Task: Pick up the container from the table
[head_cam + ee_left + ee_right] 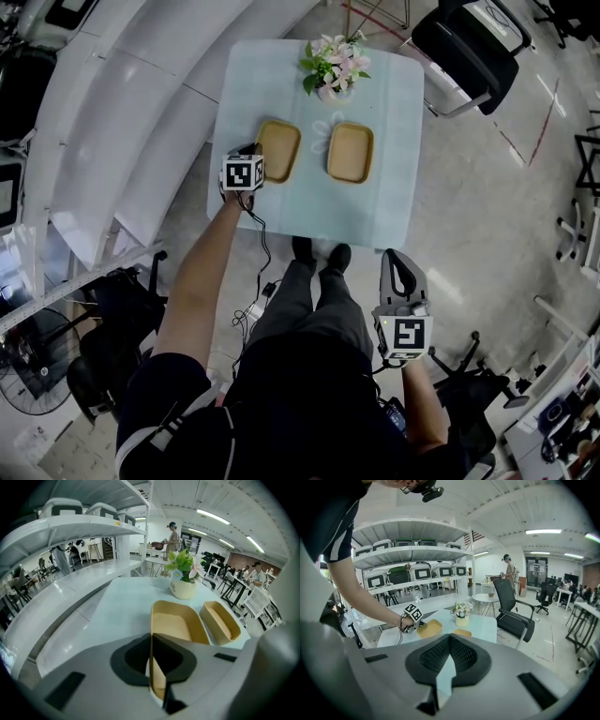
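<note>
My left fingers pinch the left container's near wall. My right fingers sit pressed together, empty, off the worktop.

Grey floor, white curved shelving, black office chair, ceiling strip lights overhead.

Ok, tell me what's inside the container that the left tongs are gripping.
Nothing shows inside the container: only its bare tan floor. The left tongs are shut on its wall, and their body covers the end nearest them in the left gripper view.
</note>
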`<state>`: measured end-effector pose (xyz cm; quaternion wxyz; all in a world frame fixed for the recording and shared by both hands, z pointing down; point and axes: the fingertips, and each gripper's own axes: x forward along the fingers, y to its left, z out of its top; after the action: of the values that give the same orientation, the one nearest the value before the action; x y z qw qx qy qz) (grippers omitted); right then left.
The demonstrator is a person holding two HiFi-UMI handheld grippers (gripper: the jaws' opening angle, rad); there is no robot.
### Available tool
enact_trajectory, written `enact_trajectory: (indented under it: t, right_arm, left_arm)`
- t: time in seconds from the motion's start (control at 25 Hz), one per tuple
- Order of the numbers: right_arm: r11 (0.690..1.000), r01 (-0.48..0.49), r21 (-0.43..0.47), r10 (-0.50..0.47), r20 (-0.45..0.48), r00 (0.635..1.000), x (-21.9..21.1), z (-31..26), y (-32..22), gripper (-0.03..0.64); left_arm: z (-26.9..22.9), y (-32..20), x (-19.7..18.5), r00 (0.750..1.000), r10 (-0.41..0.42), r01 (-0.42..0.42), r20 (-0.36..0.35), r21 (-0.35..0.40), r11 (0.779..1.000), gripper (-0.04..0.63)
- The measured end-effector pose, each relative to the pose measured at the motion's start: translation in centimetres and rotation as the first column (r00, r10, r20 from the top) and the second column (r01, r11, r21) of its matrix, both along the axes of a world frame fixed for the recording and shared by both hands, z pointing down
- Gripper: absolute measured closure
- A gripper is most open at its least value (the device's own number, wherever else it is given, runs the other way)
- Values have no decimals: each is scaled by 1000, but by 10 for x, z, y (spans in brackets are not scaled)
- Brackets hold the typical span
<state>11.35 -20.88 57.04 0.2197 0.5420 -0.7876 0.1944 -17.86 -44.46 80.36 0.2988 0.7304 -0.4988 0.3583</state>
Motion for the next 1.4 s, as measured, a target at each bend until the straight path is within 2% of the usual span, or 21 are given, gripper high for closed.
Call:
enact_trajectory:
  t: [0.36,0.8,1.16,1.4]
  right_arm:
    - [1000,2,31,-2,-4,1000,4,-18,2,617]
    - [997,-2,80,3,-13,1000,9,-42,5,617]
    - [994,-14,110,15,-7,1000,15,-61,8,617]
    - [992,-15,121,16,-7,1000,15,-68,7,617]
  left_arm:
    - [-47,15,3,999,-37,39,-31,37,999,584]
    - [-108,33,7,991,-73,82,-110,73,994,584]
    - [-161,47,16,983,-68,94,-171,148,985,584]
    - [-189,55,20,979,-57,90,-195,164,982,584]
